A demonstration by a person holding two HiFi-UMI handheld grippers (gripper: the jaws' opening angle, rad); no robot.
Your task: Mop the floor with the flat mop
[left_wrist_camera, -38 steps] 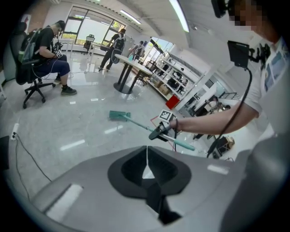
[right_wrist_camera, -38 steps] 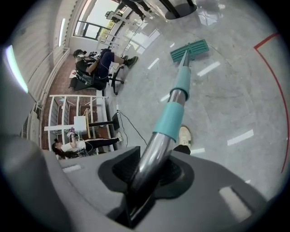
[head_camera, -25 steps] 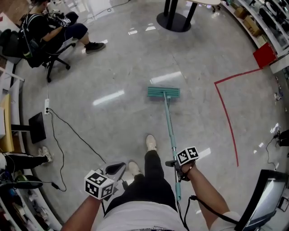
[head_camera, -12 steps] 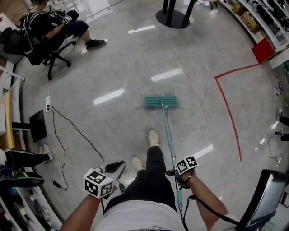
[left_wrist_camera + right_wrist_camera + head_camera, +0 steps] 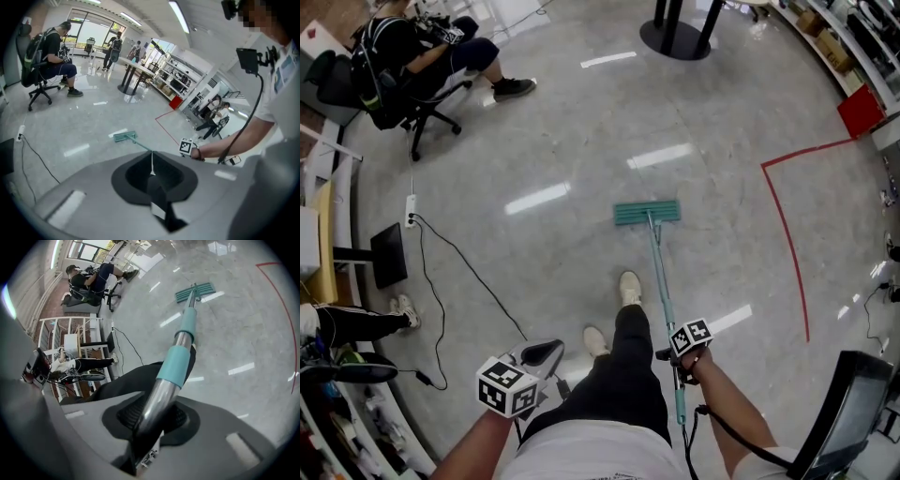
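The right tool (image 5: 152,411) has its jaws closing on the mop (image 5: 180,357). The steel pole lies between them, and its near end is lost inside the tool. In the head view the marker cube (image 5: 690,335) and the hand (image 5: 698,361) cover most of this tool. Out ahead of it the pole slants down to the green head (image 5: 647,213), flat on the floor (image 5: 581,141); its underside is hidden. Left of the right tool, apart from the mop, the left tool (image 5: 151,164) has its jaws together on nothing. A shoe (image 5: 629,286) stands just left of the pole. Right of the tool a red line (image 5: 787,234) marks the floor, and a screen (image 5: 853,412) is cut off at the frame edge.
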